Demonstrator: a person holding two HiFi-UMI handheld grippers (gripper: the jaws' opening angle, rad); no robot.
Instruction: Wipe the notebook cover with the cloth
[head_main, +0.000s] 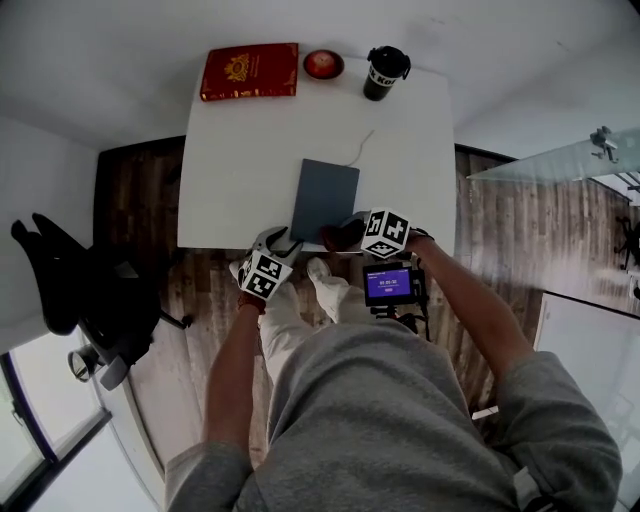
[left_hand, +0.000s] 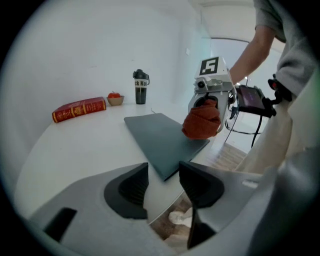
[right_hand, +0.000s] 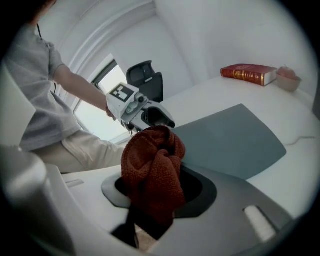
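A dark grey notebook (head_main: 325, 200) lies flat on the white table (head_main: 230, 180), close to its near edge. My right gripper (head_main: 352, 236) is shut on a bunched rust-red cloth (right_hand: 152, 170), which sits at the notebook's near right corner (left_hand: 201, 120). In the left gripper view the cloth touches the cover (left_hand: 162, 137). My left gripper (head_main: 281, 243) hovers at the table's near edge, just left of the notebook's near corner. It is open with nothing between its fingers (left_hand: 132, 192). The right gripper view shows the left gripper (right_hand: 137, 107) beyond the cloth.
At the table's far edge are a red book (head_main: 250, 71), a small bowl (head_main: 323, 64) with something red in it, and a black bottle (head_main: 385, 72). A thin cable (head_main: 357, 147) lies behind the notebook. A black office chair (head_main: 60, 280) stands to the left.
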